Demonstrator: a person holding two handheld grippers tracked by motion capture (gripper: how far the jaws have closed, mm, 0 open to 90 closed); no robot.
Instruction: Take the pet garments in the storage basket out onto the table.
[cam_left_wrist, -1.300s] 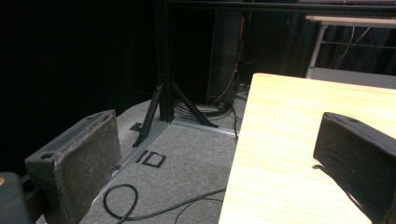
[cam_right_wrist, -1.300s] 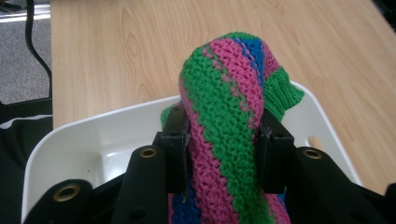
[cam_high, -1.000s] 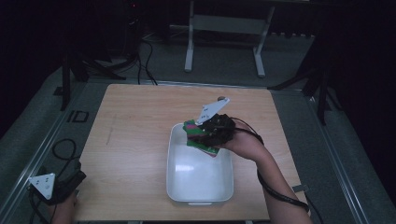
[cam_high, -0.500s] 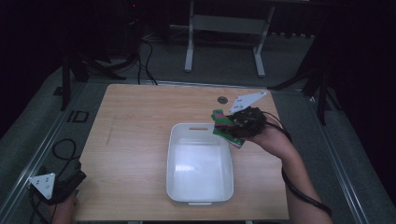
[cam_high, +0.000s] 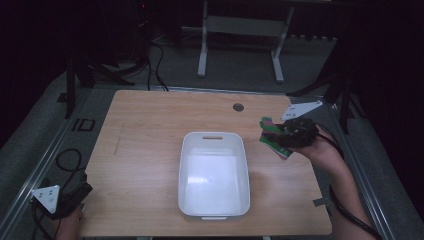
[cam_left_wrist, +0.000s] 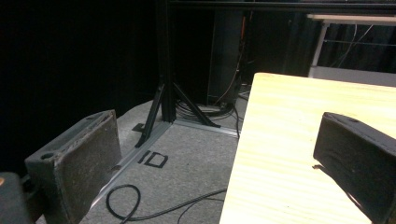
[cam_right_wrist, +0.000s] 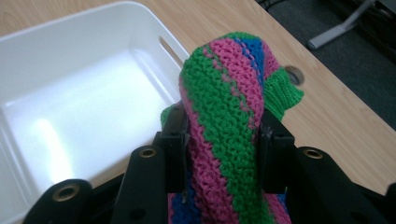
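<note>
Knitted pink-green-blue striped sock (cam_right_wrist: 224, 121) now riding clamped in right gripper (cam_high: 295, 133), carried out from over white rectangular plastic tub (cam_high: 214, 210) toward tub's 2 o'clock; looks like removal. Left gripper (cam_left_wrist: 219, 158) idling gaping, empty, 7 o'clock table corner.

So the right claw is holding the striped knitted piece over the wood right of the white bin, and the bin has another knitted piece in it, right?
Not quite: the white bin is empty, as the high view shows. The rest holds: the right claw grips the striped knitted piece over the table to the bin's right.
</note>
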